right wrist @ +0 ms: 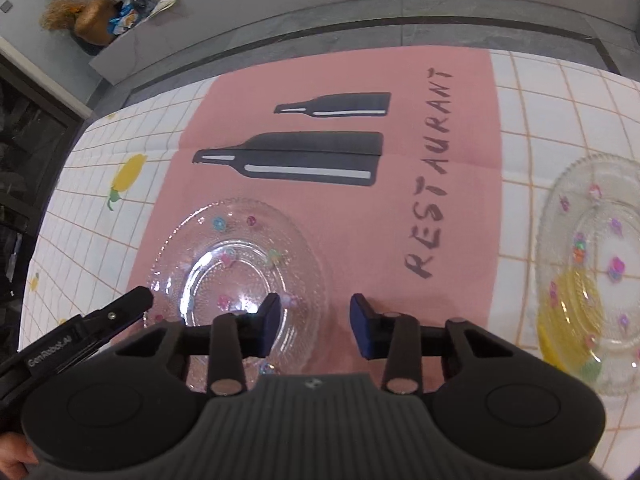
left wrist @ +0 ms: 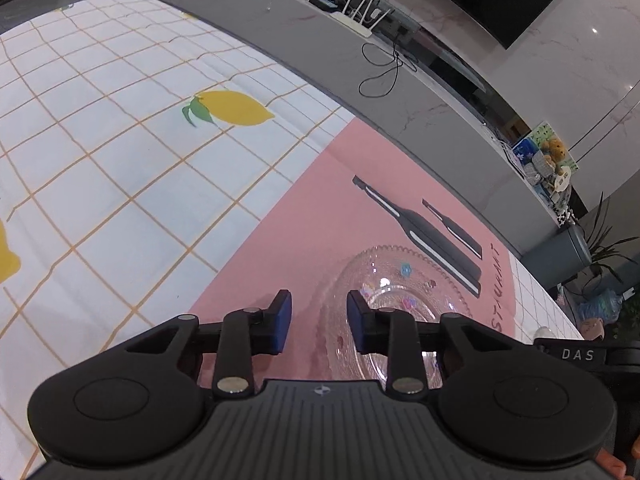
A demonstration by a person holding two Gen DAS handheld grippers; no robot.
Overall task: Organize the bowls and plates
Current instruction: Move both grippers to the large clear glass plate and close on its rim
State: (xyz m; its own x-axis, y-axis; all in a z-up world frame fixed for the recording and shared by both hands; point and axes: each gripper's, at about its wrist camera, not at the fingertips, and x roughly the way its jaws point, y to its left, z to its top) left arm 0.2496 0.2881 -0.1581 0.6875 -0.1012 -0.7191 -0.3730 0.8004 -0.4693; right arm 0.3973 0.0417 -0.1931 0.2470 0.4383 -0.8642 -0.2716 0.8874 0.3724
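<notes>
Two glass plates are present. One plate (right wrist: pixel 236 276) lies on the pink mat (right wrist: pixel 460 240), at seven o'clock from the printed bottles. The left gripper (left wrist: pixel 319 322) and right gripper (right wrist: pixel 315 326) each straddle its rim, pads apart, nothing clenched. The second plate (right wrist: pixel 596 272) sits on the checked tablecloth (right wrist: pixel 560 120) at three o'clock.

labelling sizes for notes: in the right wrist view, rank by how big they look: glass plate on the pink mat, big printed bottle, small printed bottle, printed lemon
1. glass plate
2. big printed bottle, close behind
3. small printed bottle
4. printed lemon
The plate lies nearest the camera, so its lead is unsure.
</notes>
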